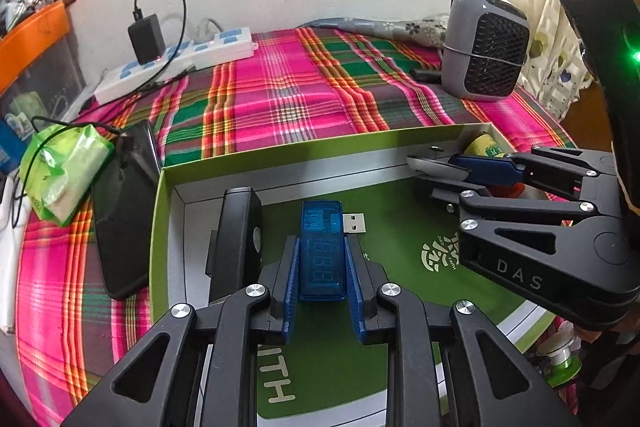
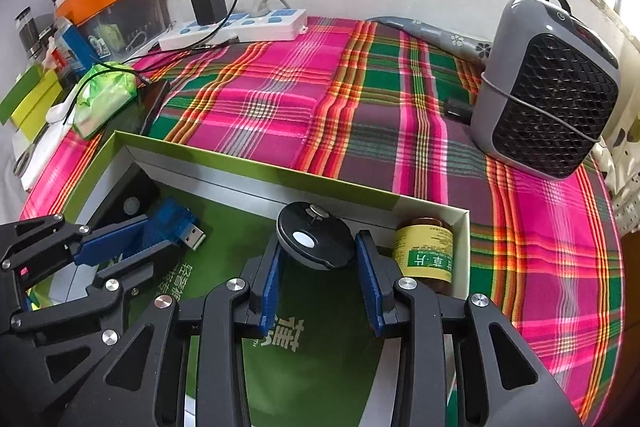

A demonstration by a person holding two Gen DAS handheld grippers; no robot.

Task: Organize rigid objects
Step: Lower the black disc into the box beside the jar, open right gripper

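- Blue see-through USB tester stick (image 1: 323, 253) sits between the two blue pads of the left gripper (image 1: 322, 271). The pads sit right beside its sides, but whether they pinch it cannot be told. Its metal plug sticks out to the right.
- Next to it on the left, one flat black gadget (image 1: 236, 243) leans on the wall of the green cardboard box lid (image 1: 280, 151).
- One round black disc with a white dot (image 2: 316, 241) rests between the pads of the right gripper (image 2: 320, 267). The jaws look spread a bit wider than the disc, with gaps on both sides.
- One small brown bottle with a yellow label (image 2: 426, 251) lies on its side in the box corner, just beside the right gripper's finger.
- Both grippers reach down into the box, the right one pointing across toward the far wall.
- Outside the box is a pink and green checked cloth (image 1: 280, 95).
- One grey heater with a black grille (image 2: 548, 99) stands on the cloth.
- One white power strip (image 1: 180, 63) holds one black charger (image 1: 146, 37) with a cable.
- One dark phone (image 1: 124, 207) and one green plastic bag (image 1: 64, 171) lie left of the box.
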